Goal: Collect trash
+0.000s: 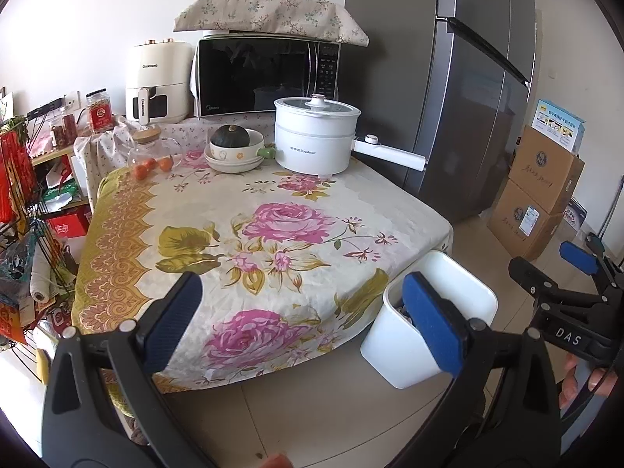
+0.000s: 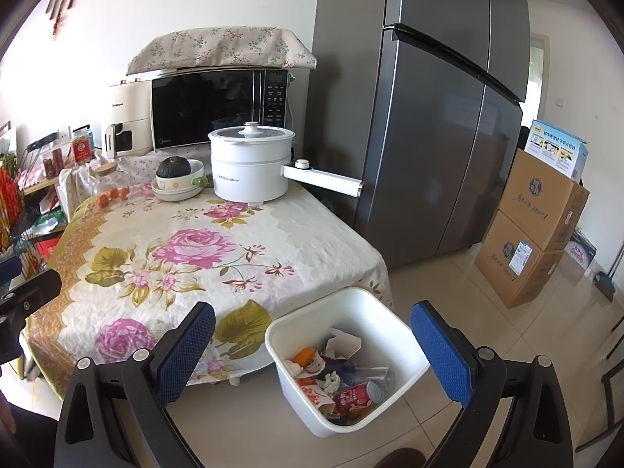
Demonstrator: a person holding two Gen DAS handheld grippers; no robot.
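Observation:
A white plastic bin (image 2: 351,312) stands on the floor by the table's near right corner. It holds trash: a red can (image 2: 357,396), crumpled paper (image 2: 343,341) and wrappers. The bin also shows in the left wrist view (image 1: 397,345). My right gripper (image 2: 312,355) is open and empty, held above the bin and the table corner. My left gripper (image 1: 306,323) is open and empty over the table's near edge. The right gripper shows at the right of the left wrist view (image 1: 546,269).
The table has a floral cloth (image 2: 187,257). At its back stand a white electric pot (image 2: 249,167), a bowl with a dark squash (image 2: 177,181), a glass jar and small oranges (image 2: 113,193). A microwave (image 2: 218,105), grey fridge (image 2: 429,136) and stacked cardboard boxes (image 2: 534,234) surround it.

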